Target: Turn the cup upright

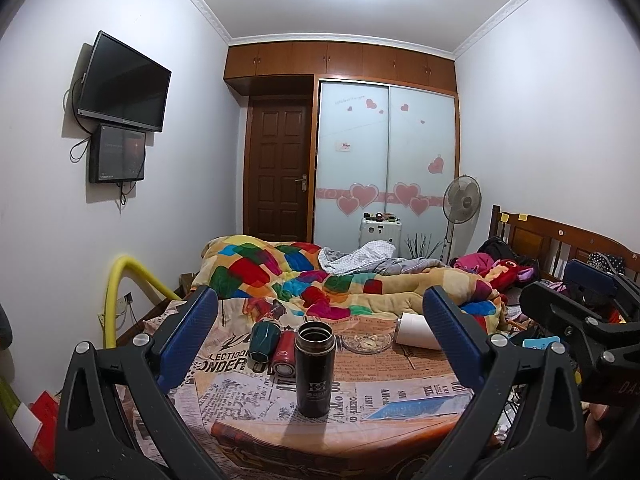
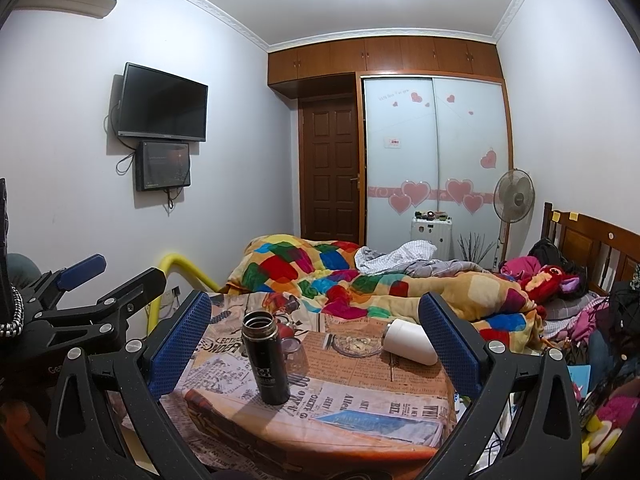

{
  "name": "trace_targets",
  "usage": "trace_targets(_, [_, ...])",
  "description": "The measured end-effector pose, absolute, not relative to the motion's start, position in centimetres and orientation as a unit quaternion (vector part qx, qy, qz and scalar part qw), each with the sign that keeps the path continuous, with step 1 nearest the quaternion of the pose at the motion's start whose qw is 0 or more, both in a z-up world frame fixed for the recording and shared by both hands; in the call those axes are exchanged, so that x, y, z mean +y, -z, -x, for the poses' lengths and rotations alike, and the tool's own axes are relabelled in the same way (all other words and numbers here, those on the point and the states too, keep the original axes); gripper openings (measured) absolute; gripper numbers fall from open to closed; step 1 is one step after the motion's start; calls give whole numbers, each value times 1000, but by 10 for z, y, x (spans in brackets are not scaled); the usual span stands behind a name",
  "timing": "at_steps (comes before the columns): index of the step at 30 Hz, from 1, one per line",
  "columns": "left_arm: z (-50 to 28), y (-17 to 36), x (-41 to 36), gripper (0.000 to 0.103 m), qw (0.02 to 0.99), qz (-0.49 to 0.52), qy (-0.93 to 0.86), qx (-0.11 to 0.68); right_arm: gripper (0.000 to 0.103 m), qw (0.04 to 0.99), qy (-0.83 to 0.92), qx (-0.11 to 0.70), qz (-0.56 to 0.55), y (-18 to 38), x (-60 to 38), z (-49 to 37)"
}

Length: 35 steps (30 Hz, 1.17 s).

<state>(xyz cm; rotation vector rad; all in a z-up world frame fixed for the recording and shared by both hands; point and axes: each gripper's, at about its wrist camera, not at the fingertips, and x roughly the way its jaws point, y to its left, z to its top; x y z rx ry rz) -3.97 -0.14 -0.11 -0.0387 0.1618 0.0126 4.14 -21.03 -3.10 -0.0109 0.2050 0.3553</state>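
**Cup Status: Black Flask Upright, Grippers Unloaded**

While both grippers hang near the table's near edge, the left gripper [image 1: 320,334] and right gripper [image 2: 316,332] are spread wide, holding nothing. The black flask [image 1: 314,367] stands upright (mouth up) on the newspaper-print tablecloth [image 1: 400,392]; the white cup [image 2: 410,342] lies sideways, far right.

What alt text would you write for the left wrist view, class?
A black flask stands upright, lid off, on a newspaper-print table, framed by the open left tool. Behind it lie a green cup, a red cup and a white cup, on their sides.
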Motion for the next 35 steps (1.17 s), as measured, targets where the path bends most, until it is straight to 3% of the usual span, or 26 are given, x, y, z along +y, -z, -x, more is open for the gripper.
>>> trace_targets(35, [45,6,-15,103,996,26,-3,87,103,978,-181,106,13,24,-210,-44])
